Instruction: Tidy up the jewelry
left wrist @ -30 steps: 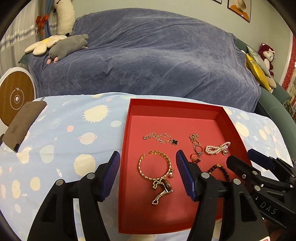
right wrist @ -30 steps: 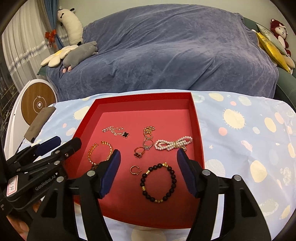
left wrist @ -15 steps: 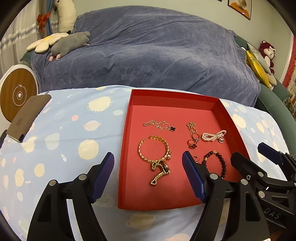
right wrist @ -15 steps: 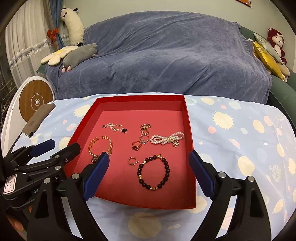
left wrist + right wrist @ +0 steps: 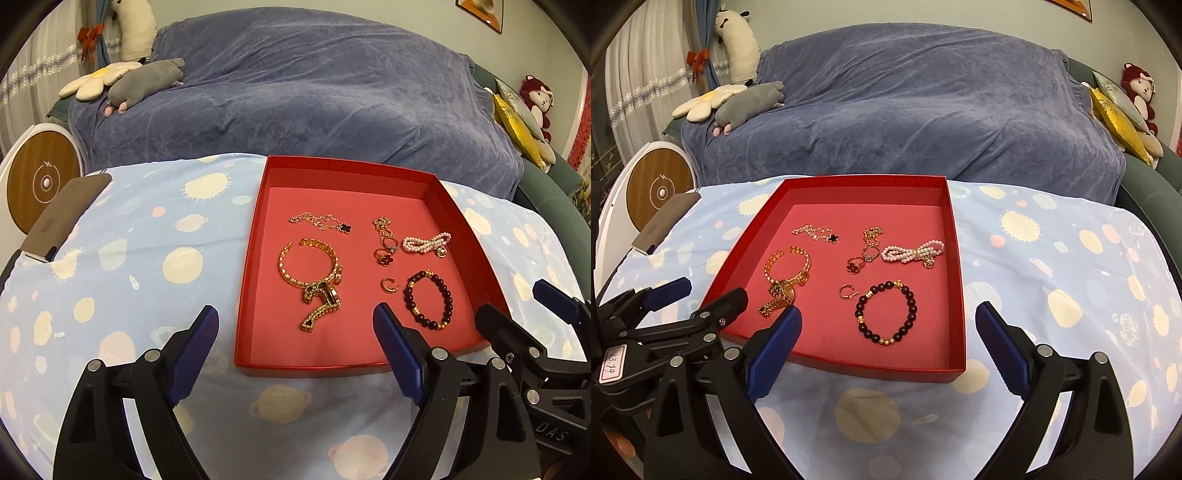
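Note:
A red tray (image 5: 255, 258) (image 5: 955, 258) lies on the patterned cloth and holds the jewelry. In it are a gold chain bracelet (image 5: 310, 266) (image 5: 786, 273), a dark bead bracelet (image 5: 428, 299) (image 5: 886, 312), a pearl bracelet (image 5: 426, 243) (image 5: 912, 253), a thin chain with a black clover (image 5: 321, 221) (image 5: 816, 232), rings (image 5: 386, 251) (image 5: 860, 260) and a small gold ear cuff (image 5: 388, 286) (image 5: 846, 290). My left gripper (image 5: 295, 347) is open and empty, just before the tray's near edge. My right gripper (image 5: 886, 347) is open and empty, over the tray's near right corner.
A brown phone (image 5: 62, 218) (image 5: 666, 221) lies at the cloth's left edge. A round white and wood device (image 5: 40, 181) stands to the left. A couch under a blue cover (image 5: 295, 92) with plush toys (image 5: 144, 79) fills the back.
Both grippers have pulled back toward me and up, away from the tray, and their jaws have opened wider. The jewelry has not moved.

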Available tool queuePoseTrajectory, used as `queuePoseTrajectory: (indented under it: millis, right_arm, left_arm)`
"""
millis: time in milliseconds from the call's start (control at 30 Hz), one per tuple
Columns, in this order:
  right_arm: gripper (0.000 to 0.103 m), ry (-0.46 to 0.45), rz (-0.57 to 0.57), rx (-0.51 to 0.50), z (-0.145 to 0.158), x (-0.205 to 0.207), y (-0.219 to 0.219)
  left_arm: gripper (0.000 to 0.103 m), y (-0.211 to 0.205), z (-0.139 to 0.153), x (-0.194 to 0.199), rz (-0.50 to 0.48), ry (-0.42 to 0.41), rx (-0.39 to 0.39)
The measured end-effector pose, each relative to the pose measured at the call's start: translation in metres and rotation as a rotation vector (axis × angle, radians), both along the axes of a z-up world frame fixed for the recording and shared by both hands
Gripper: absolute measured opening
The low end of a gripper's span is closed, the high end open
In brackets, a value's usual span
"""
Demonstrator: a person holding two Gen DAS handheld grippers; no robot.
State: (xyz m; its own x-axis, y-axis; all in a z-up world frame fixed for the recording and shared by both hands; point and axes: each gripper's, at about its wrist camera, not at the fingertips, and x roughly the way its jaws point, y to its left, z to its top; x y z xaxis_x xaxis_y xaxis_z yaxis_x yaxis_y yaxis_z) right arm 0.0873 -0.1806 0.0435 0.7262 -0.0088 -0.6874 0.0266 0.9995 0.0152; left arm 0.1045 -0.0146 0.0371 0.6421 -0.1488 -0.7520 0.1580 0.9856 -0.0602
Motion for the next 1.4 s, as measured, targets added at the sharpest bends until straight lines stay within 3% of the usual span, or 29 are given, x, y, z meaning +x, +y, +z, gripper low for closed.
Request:
queuePoseTrajectory:
  millis: [467,767,933,1400]
  right_arm:
    - [0.094,-0.007,-0.030,0.051,0.006,-0.021,-0.003]
    - [0.095,-0.061,-0.010,-0.051,0.010,-0.050,0.014]
    - [0.095,-0.057,-0.024,-0.006,0.011,-0.061,0.013]
    - [0.097,-0.048,-0.038,-0.004,0.007,-0.052,0.014]
  left_arm:
    - [0.084,0.001,0.005,-0.027,0.014,-0.030,0.012]
    - [0.084,0.010,0.007,-0.049,0.042,-0.046,0.023]
    - [0.084,0.011,0.009,-0.058,0.056,-0.068,0.025]
    - [0.084,0.011,0.005,-0.051,0.072,-0.086,0.042]
